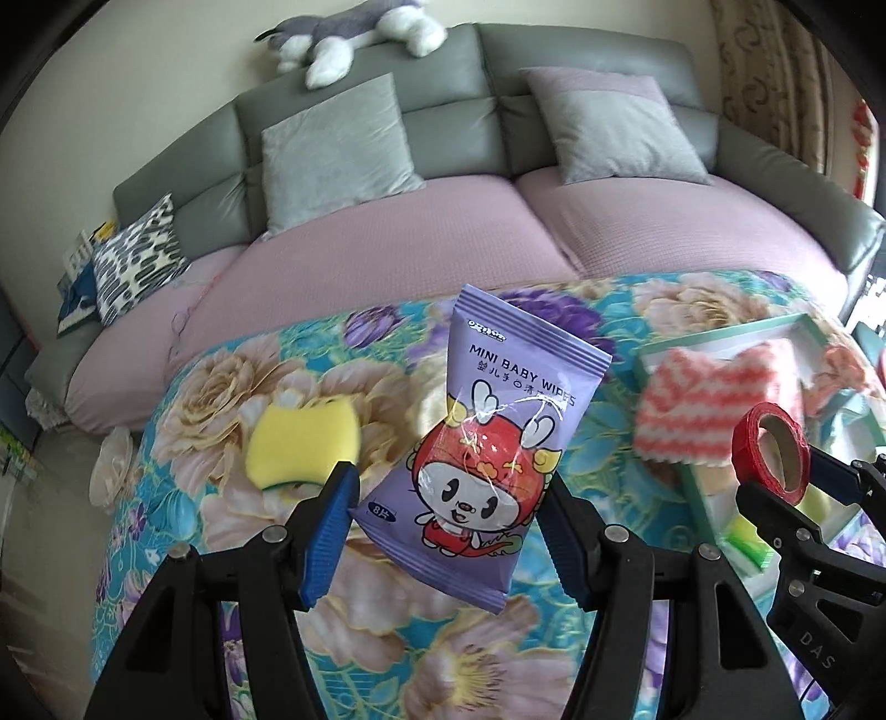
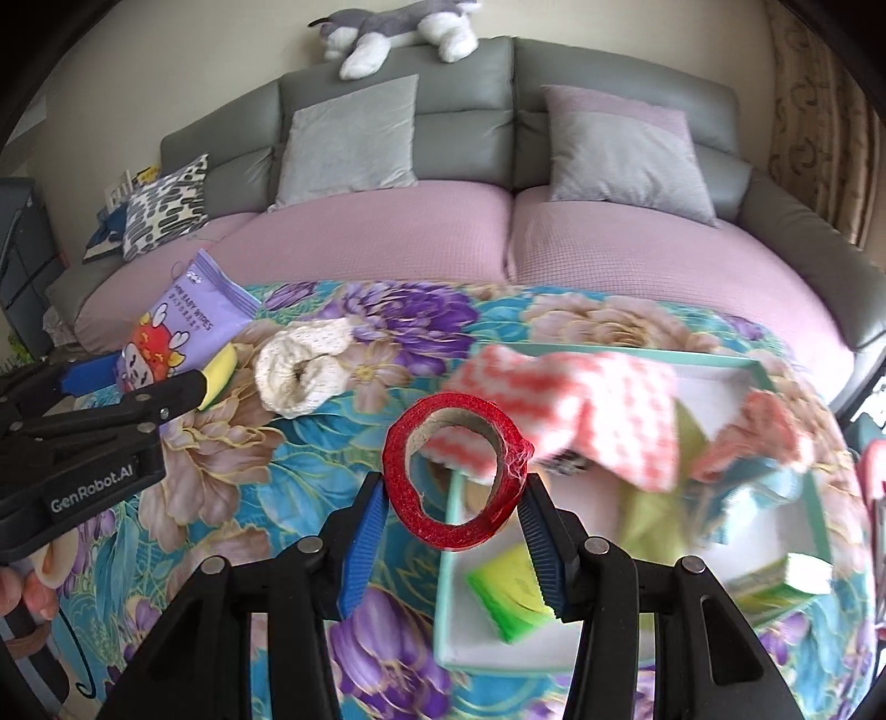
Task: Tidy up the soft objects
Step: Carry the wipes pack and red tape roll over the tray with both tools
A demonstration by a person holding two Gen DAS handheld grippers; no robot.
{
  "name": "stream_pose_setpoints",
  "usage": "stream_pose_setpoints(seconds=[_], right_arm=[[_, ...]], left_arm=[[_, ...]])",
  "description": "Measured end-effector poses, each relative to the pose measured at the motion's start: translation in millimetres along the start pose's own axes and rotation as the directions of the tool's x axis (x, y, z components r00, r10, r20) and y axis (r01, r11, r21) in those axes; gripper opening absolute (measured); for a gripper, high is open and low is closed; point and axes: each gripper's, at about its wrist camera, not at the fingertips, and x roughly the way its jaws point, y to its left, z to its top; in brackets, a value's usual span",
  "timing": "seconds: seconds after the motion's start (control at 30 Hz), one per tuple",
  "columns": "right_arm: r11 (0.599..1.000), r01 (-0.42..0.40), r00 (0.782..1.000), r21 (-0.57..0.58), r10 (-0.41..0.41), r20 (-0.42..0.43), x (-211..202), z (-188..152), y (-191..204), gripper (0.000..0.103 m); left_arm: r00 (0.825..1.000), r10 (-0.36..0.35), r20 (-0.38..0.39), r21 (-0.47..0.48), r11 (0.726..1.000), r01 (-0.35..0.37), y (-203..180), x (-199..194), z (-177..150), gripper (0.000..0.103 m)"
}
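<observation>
My left gripper (image 1: 448,498) is shut on a purple pack of baby wipes (image 1: 482,437) and holds it above the floral cloth (image 1: 221,531); the pack also shows in the right wrist view (image 2: 188,327). My right gripper (image 2: 451,509) is shut on a red tape roll (image 2: 454,471), also seen in the left wrist view (image 1: 769,451), held over the left edge of the teal-rimmed box (image 2: 443,609). A yellow sponge (image 1: 302,443) and a rolled white cloth (image 2: 302,371) lie on the floral cloth. A red-and-white striped cloth (image 2: 581,410) lies in the box.
The box also holds a green-yellow sponge (image 2: 509,592), a green cloth (image 2: 653,509) and another sponge (image 2: 786,581). Behind the table stands a grey sofa (image 2: 609,66) with pink seat covers, cushions and a plush dog (image 2: 398,27) on top.
</observation>
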Motion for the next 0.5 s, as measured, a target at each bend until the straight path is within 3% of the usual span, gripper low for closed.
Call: stream_pose_setpoints(seconds=[0.3, 0.5], right_arm=[[0.992, 0.097, 0.995, 0.079, -0.094, -0.039, -16.8, -25.0, -66.1, 0.051], [0.986, 0.123, 0.99, 0.117, -0.114, -0.081, -15.5, -42.3, -102.1, 0.051]], left_arm=[[0.996, -0.081, 0.023, 0.08, 0.994, 0.079, -58.3, -12.9, 5.2, 0.065], [0.99, -0.139, 0.004, 0.153, 0.979, 0.137, -106.4, -9.8, 4.8, 0.065]])
